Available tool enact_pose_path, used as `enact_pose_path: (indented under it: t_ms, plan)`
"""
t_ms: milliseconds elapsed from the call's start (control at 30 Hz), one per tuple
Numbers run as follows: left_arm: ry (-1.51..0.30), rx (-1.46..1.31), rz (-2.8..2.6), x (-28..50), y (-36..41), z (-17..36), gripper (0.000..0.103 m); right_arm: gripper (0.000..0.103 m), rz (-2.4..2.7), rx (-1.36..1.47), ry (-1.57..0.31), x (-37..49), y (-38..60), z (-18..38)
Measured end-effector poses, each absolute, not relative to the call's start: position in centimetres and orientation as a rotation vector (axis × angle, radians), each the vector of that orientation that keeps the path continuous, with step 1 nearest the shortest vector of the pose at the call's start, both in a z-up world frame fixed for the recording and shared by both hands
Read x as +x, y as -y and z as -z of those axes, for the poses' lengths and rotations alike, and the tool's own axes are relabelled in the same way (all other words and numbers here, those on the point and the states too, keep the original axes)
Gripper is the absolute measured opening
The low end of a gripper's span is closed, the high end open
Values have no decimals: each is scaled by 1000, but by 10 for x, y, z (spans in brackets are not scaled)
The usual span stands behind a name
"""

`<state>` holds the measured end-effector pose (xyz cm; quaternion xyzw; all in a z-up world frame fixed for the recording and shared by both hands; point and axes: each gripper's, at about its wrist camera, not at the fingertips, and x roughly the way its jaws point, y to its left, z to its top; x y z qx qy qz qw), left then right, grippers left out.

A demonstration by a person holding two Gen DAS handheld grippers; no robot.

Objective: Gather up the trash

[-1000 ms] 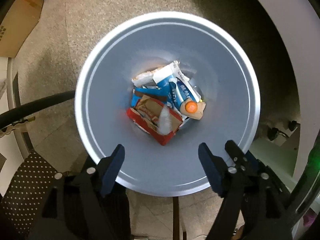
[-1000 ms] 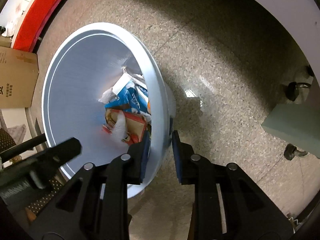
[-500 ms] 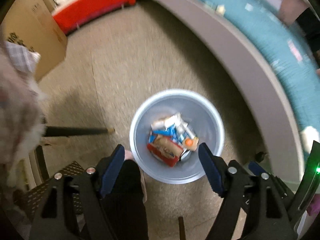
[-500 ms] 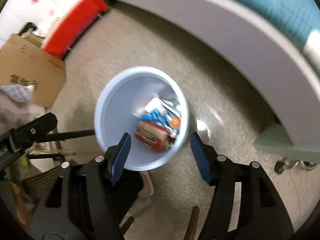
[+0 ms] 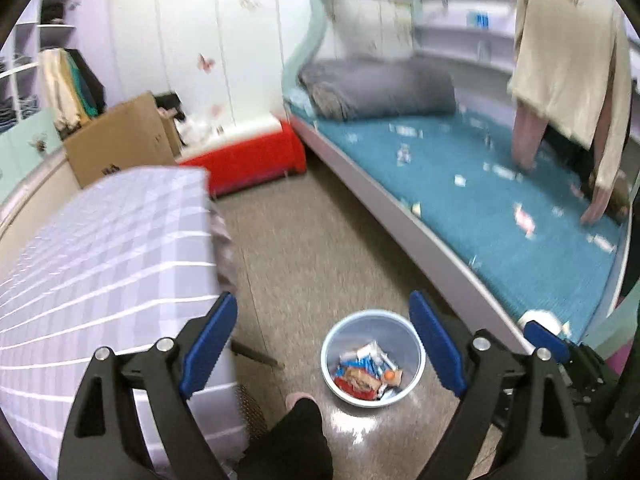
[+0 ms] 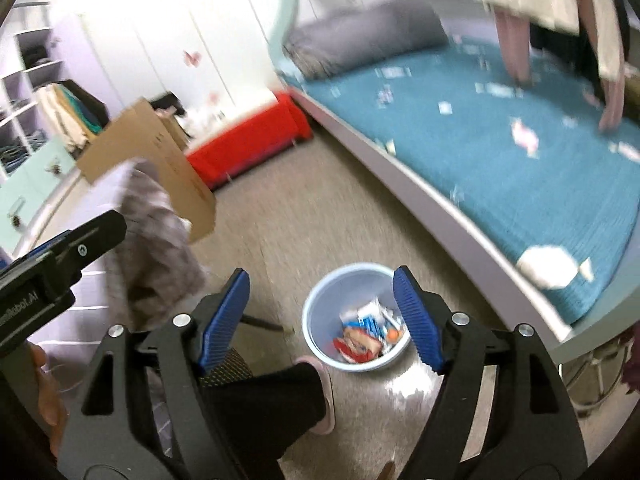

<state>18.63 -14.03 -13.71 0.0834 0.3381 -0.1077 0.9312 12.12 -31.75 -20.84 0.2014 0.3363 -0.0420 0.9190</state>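
The pale blue bin [image 5: 373, 360] stands upright on the speckled floor [image 5: 320, 248] between the checked bedspread [image 5: 100, 248] and the teal bed [image 5: 500, 200], with crumpled wrappers [image 5: 366, 372] in red, blue and white and one orange spot heaped in its bottom. A second ago it filled both views from just above, the right hand-held gripper [image 6: 334, 312] nearly closed across its rim; now it is small and far below. Both are released and empty, jaws opening, the left hand-held gripper [image 5: 324, 344] wider. Scattered scraps [image 5: 524, 216] on the bed are too blurred to identify, a dark trouser leg [image 6: 272, 396] hides floor, and hanging clothes [image 5: 568, 52] are cut off above
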Motion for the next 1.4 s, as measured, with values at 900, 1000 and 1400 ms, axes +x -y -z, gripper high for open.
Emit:
enact_pose_path:
  t_ms: [900, 1000, 1400]
  plan:
    - [-360, 110, 143, 27, 47, -1, 97, 89, 27, 172, -232, -29, 254, 59]
    - [-368, 111, 142, 28, 49, 1, 97, 91, 25, 165, -229, -30, 250, 60]
    - [-380, 134, 143, 25, 50, 1, 97, 91, 28, 147, -241, -30, 248, 61]
